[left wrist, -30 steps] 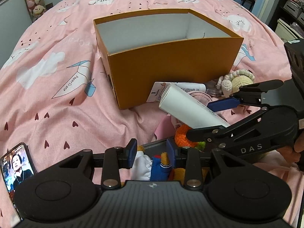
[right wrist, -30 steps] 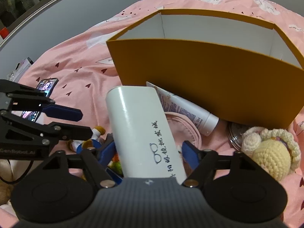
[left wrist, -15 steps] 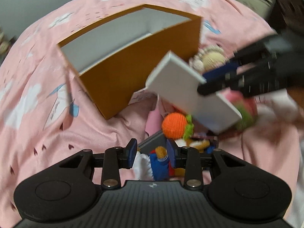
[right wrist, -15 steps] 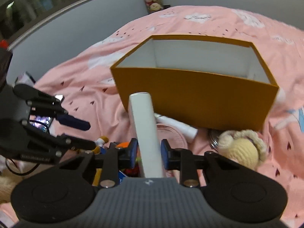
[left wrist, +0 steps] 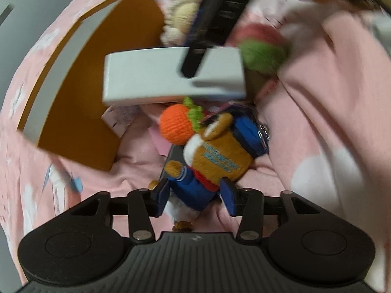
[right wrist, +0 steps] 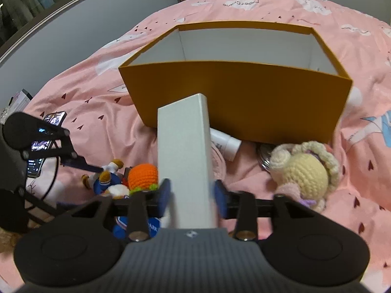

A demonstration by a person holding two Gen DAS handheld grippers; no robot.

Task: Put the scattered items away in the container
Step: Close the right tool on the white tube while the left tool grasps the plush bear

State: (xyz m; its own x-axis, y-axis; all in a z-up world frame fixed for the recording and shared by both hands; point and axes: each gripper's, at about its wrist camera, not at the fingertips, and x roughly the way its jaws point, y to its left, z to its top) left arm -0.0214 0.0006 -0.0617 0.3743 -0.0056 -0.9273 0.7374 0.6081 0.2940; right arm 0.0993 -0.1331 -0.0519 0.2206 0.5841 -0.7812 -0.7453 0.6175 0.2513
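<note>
Rolled since earlier frame: left gripper [left wrist: 194,196], fingers opening astride plush bear [left wrist: 215,161] near bed middle. Right gripper [right wrist: 193,196] opening around white box [right wrist: 184,161], long axis toward orange container [right wrist: 234,97].

"PaperCrane" upside down on pink bedsheet [right wrist: 244,2], "PARK" on plush toy [right wrist: 152,227]

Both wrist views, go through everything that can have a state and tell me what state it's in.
Orange box: open-topped, upright, nothing visible inside.
White carton: between the right gripper jaws, which are opening; tilted toward the box.
Bear plush: lying on the bed, between the left gripper jaws, which are opening.
Phone: screen lit.
White tube: lying down, against the box.
</note>
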